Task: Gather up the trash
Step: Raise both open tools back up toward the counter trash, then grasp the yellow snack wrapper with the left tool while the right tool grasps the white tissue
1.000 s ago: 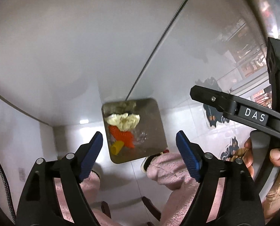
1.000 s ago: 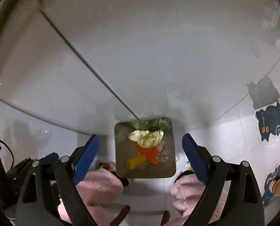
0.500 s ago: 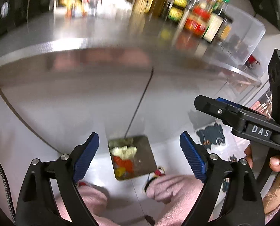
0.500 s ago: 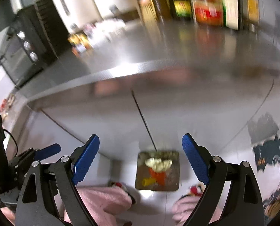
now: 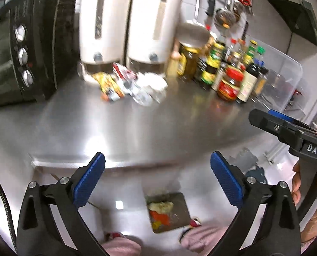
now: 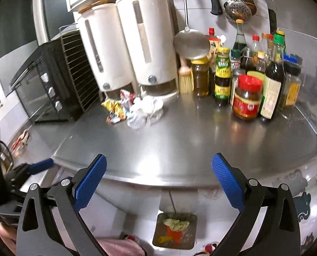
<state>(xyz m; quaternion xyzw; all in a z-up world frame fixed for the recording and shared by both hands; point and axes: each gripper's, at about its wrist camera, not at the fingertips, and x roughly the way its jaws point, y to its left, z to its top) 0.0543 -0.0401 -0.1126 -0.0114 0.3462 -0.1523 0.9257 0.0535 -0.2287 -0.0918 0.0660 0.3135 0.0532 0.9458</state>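
A: Where was the trash?

B: A crumpled heap of wrappers lay at the back of the surface, upper middle of the right view, against the white canisters. The bin stood on the floor, bottom centre, already holding scraps.

A: And the jaws?

B: The left gripper and right gripper were both opening, nearly full wide, nothing between them.

A: What might have gone wrong?

B: I'd judge a reach could knock the bottles close beside the heap, or loose wrappers could slip from the pads and scatter.

A: Anything unclear?

B: The left view was blurred; I couldn't count the wrappers, and the canisters' bases hid the heap's rear edge.
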